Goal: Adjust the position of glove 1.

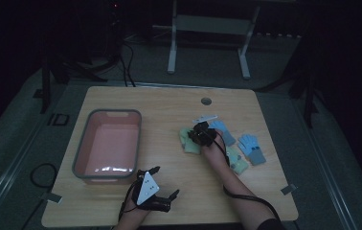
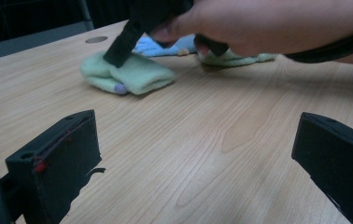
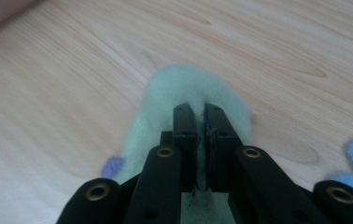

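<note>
Green glove (image 3: 188, 88) pinched in right gripper (image 3: 201, 112), far end hidden.

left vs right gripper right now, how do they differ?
The left gripper has its jaws wide apart with nothing between them; the right gripper is shut on the green glove. The left gripper sits near the table's front edge by the pink bin; the right gripper is out at the table's middle, among the gloves. Both have black jaws.

Black two-jaw right gripper (image 3: 199, 116) with brass-ringed screw holes; left gripper (image 1: 162, 181) bears a grey three-cornered plate; black cables trail.
</note>
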`<state>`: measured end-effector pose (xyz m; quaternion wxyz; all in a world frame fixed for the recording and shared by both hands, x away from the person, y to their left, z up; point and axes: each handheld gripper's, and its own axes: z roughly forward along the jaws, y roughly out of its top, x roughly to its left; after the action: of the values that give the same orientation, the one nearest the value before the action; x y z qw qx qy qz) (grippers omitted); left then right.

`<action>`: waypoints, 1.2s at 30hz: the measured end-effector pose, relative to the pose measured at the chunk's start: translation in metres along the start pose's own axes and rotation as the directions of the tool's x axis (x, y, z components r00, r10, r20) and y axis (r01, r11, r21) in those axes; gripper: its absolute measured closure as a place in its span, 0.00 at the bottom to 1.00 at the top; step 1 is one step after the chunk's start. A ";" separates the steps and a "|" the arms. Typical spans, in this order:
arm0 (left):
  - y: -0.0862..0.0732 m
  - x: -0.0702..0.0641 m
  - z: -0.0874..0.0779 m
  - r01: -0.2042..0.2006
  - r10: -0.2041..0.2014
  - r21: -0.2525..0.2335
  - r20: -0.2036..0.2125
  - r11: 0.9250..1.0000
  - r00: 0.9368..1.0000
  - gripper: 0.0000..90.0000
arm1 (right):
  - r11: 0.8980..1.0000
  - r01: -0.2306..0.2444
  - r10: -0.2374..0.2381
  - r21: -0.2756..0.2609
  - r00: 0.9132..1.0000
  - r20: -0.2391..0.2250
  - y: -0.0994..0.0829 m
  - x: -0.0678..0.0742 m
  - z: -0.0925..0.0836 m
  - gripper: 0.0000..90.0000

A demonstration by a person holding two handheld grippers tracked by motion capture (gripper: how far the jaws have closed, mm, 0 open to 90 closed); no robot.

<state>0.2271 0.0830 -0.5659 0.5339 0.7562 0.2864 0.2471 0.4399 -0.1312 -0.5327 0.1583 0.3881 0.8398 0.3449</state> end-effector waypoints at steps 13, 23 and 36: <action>0.000 0.000 0.000 0.002 -0.002 -0.007 0.006 1.000 1.000 0.01 | 0.993 -0.089 0.094 -0.081 0.994 0.056 0.000 0.034 -0.086 0.94; 0.001 0.000 0.001 0.006 -0.005 -0.005 0.012 1.000 1.000 0.01 | 0.987 -0.129 0.138 -0.093 0.986 0.092 -0.029 0.055 -0.119 0.94; 0.001 -0.001 0.002 -0.001 0.001 -0.003 0.021 1.000 1.000 0.01 | 0.987 -0.155 0.150 0.031 0.981 0.126 -0.074 0.061 -0.083 0.93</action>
<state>0.2283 0.0811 -0.5658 0.5379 0.7582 0.2798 0.2399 0.3164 -0.1565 -0.5254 0.1749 0.4752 0.8030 0.3144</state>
